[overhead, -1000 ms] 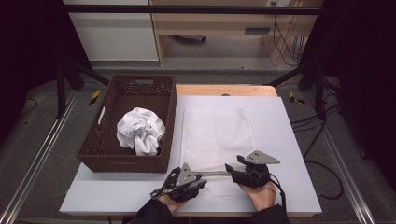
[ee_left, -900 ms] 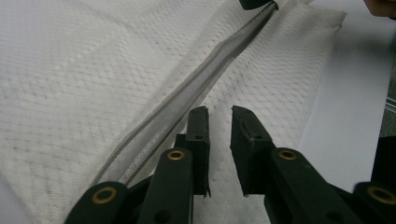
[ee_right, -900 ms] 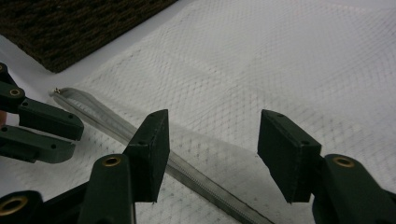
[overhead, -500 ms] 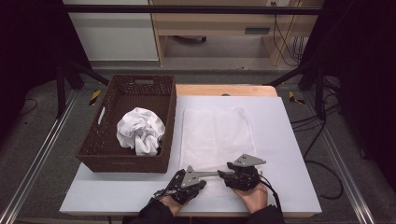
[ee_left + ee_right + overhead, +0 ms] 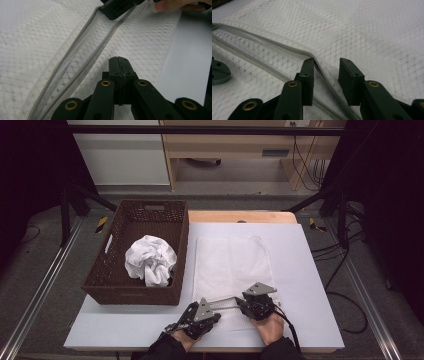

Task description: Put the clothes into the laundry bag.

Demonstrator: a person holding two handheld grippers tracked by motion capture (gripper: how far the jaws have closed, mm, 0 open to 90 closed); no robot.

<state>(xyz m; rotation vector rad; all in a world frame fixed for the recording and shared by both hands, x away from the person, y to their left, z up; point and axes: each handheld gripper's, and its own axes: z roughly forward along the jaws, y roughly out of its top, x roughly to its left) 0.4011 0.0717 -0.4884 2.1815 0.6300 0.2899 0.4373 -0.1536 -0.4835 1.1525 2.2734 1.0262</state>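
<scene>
- Lying flat on the white table [image 5: 310, 270], the white towel [image 5: 227, 265] sits just right of the wicker basket [image 5: 120, 290], with its near hem lifted off the surface at the person's end.
- That raised hem [image 5: 82, 47] is a grey-edged band stretched taut between the 2 grippers, a strip of mesh weave showing between its 2 seams.
- Left gripper [image 5: 200, 311] has its jaws pressed fully together in the left gripper view, no gap between the pads. They sit on the towel's near edge, but I can't actually see cloth pinched between them, so no call on whether it has hold of the fabric.
- Right gripper [image 5: 248, 301] is about halfway open and its jaws have just been closing. In the right gripper view the hem [image 5: 317, 62] runs right between the jaws, touching the left one, with the right one still apart from it. So the cloth is in there but not squeezed.
- Both hands come in at the bottom edge of the high view, close together near the towel's near end.
- Outward from that: a crumpled white cloth [image 5: 150, 260] sits inside the basket, which is on the table's left side.
</scene>
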